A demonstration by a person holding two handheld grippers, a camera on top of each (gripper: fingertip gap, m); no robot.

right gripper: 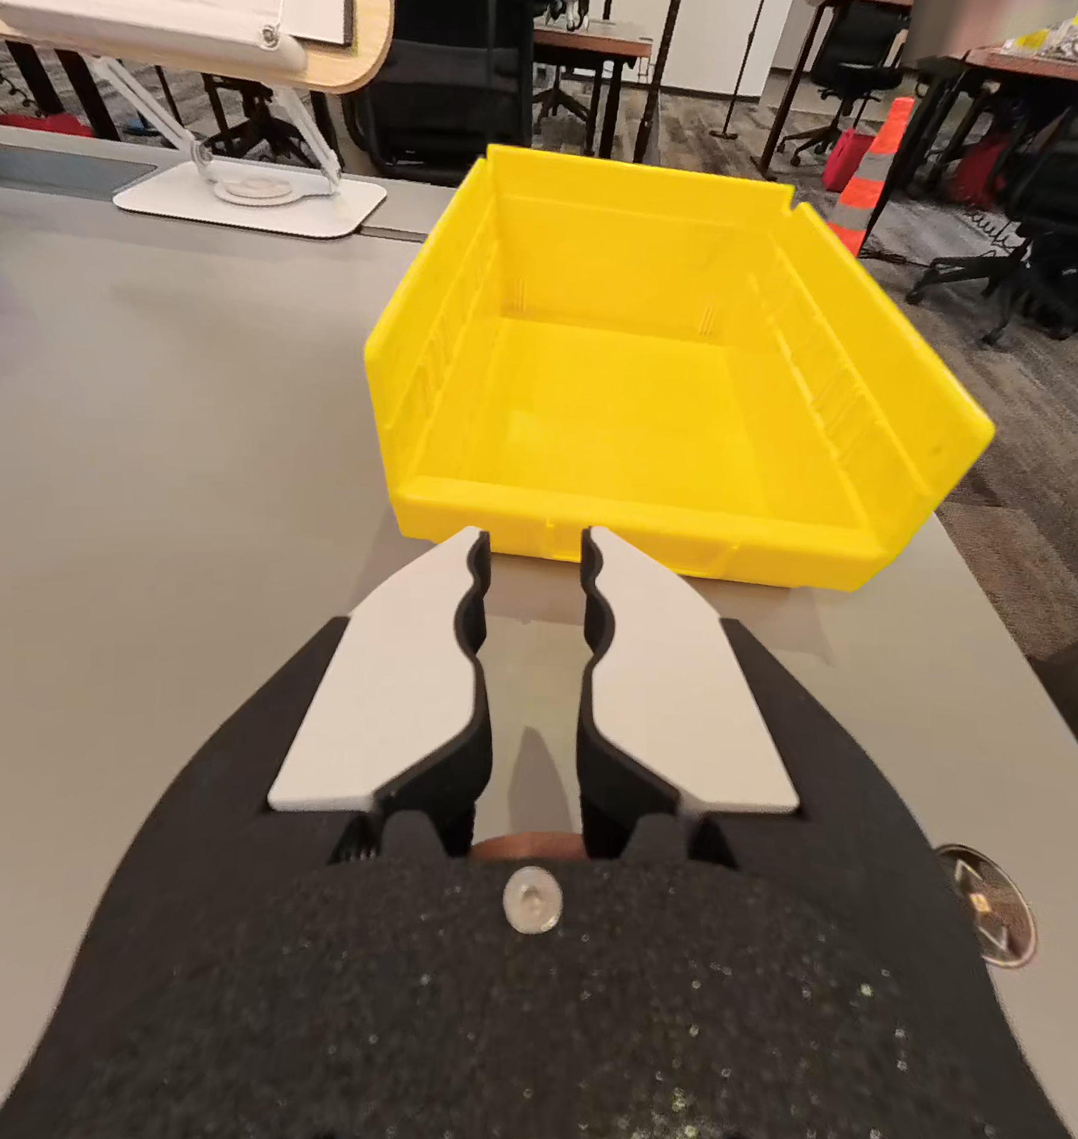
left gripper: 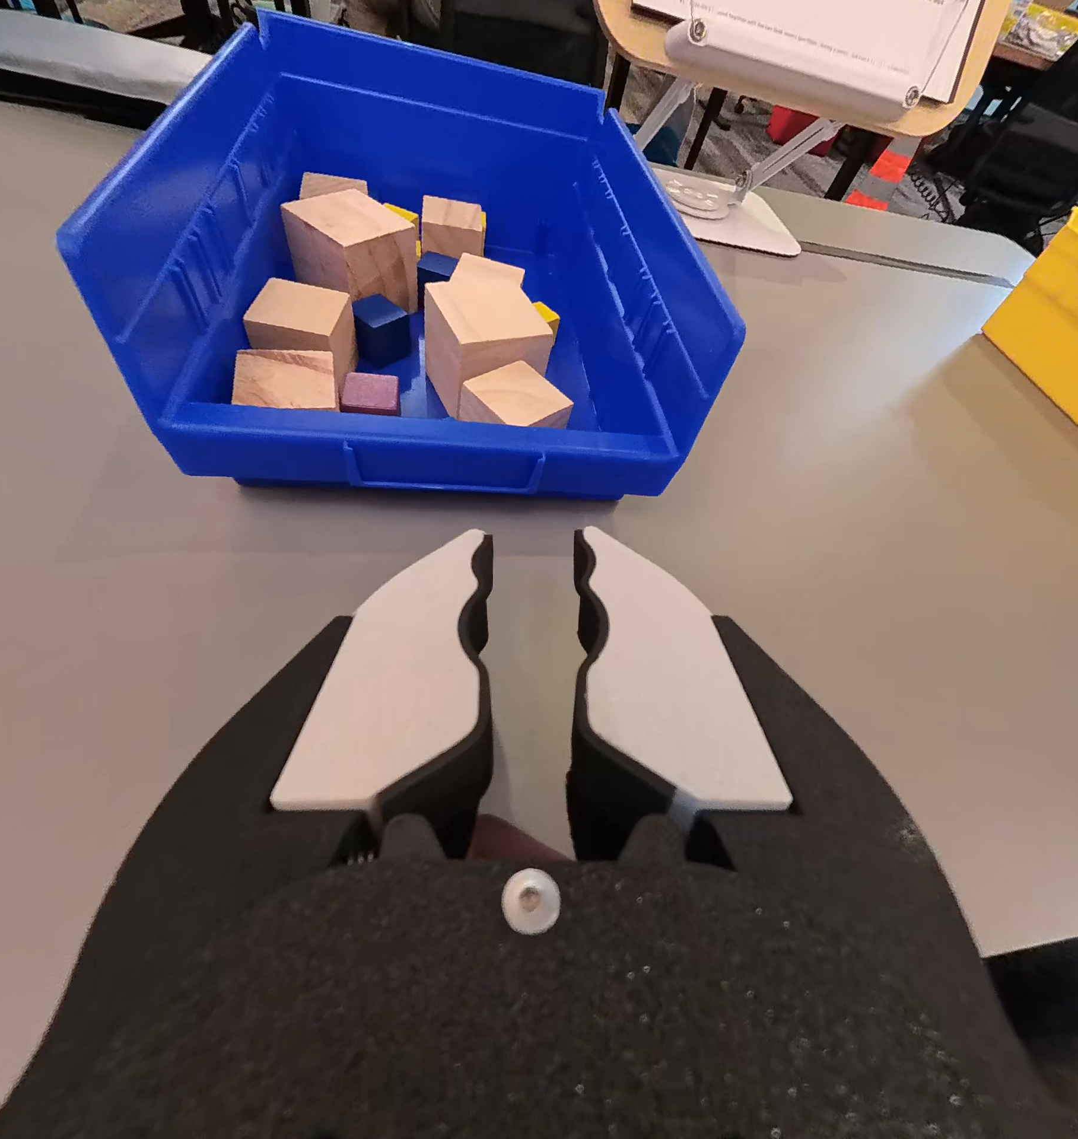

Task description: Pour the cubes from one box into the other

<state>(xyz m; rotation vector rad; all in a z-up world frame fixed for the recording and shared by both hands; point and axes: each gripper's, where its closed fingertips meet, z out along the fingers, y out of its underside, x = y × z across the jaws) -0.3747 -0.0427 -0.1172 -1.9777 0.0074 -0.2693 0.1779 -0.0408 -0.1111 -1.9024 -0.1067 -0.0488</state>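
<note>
A blue box (left gripper: 641, 450) stands on the grey table in the left wrist view. It holds several wooden cubes (left gripper: 351, 243) and smaller dark blue, purple and yellow ones. My left gripper (left gripper: 533, 542) is open and empty, a short way in front of the box's low front wall. A yellow box (right gripper: 647, 511) stands empty in the right wrist view; its corner also shows in the left wrist view (left gripper: 1060, 320). My right gripper (right gripper: 535, 539) is open and empty, with its tips just before the yellow box's front wall.
A white stand (left gripper: 739, 222) holding a board sits at the back of the table (left gripper: 832, 493), between the boxes; it also shows in the right wrist view (right gripper: 253, 197). The table's right edge runs close beside the yellow box. A round metal cap (right gripper: 986, 906) sits in the table.
</note>
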